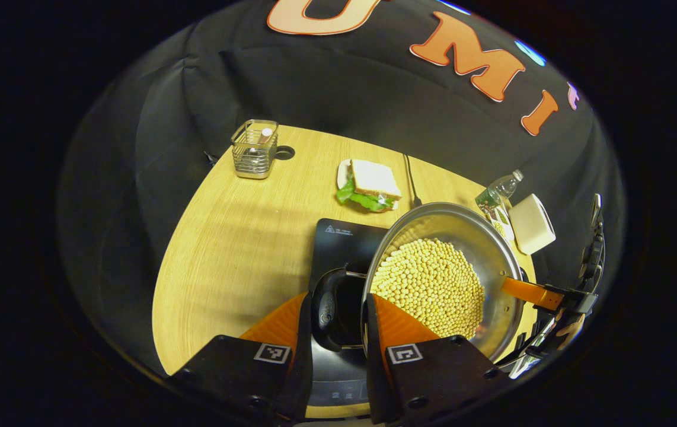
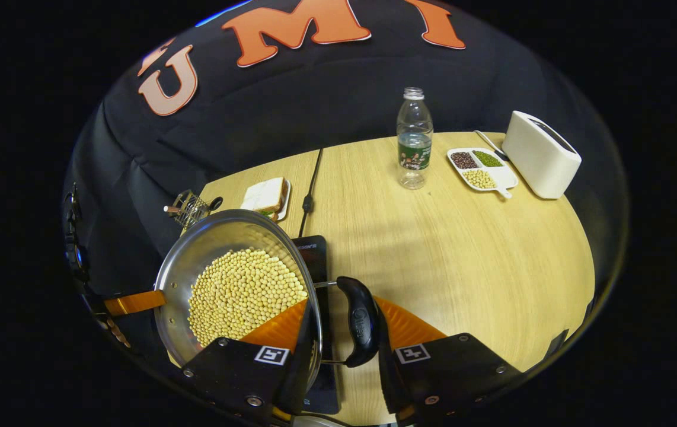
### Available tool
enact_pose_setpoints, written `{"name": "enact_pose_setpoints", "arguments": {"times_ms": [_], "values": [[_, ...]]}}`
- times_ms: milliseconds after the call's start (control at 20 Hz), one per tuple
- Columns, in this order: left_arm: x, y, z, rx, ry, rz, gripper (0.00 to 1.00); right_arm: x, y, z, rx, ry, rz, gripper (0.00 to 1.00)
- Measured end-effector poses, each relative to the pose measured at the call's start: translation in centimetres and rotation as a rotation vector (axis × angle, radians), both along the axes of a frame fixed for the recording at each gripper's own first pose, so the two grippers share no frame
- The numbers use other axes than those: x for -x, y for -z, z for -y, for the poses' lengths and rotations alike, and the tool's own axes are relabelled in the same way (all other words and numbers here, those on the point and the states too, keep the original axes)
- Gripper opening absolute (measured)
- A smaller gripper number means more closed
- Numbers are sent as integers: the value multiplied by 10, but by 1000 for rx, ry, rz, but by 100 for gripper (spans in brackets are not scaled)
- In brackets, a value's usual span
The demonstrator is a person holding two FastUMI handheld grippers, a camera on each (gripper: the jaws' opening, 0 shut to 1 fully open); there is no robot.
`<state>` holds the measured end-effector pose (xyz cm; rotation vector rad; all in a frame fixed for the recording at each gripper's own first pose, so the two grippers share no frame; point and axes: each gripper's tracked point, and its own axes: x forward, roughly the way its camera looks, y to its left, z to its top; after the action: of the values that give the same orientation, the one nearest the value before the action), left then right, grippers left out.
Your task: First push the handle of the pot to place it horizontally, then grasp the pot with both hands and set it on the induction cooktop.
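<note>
Shiny steel pot (image 1: 451, 237) of yellow beans (image 1: 430, 284) tilted above black induction cooktop (image 1: 338, 237); left gripper (image 1: 338, 308) and right gripper (image 2: 344, 323) each clamp black side handle (image 2: 359, 320).

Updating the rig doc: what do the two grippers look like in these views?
Both match. The left gripper and the right gripper each have two black blocky carriages with visible screws. Each carriage carries a small square black-and-white fiducial tag on top. Ribbed wedge-shaped fingers extend forward from the carriages. In the left gripper view the far gripper has dark framing behind it; cables and sleeves cannot be made out.
</note>
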<state>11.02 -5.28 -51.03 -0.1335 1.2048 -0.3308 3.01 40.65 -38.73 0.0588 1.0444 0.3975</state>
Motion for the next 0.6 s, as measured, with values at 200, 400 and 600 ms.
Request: {"name": "enact_pose_setpoints", "arguments": {"times_ms": [200, 400, 600], "values": [[-4, 3, -13, -11, -3, -11, 46, 7, 20, -18, 6, 0, -3, 51], [-3, 3, -8, -14, 9, -28, 46, 8, 28, -23, 24, 9, 1, 54], [-8, 0, -9, 1, 11, -24, 46, 11, 31, -20, 46, 28, 14, 58]]}}
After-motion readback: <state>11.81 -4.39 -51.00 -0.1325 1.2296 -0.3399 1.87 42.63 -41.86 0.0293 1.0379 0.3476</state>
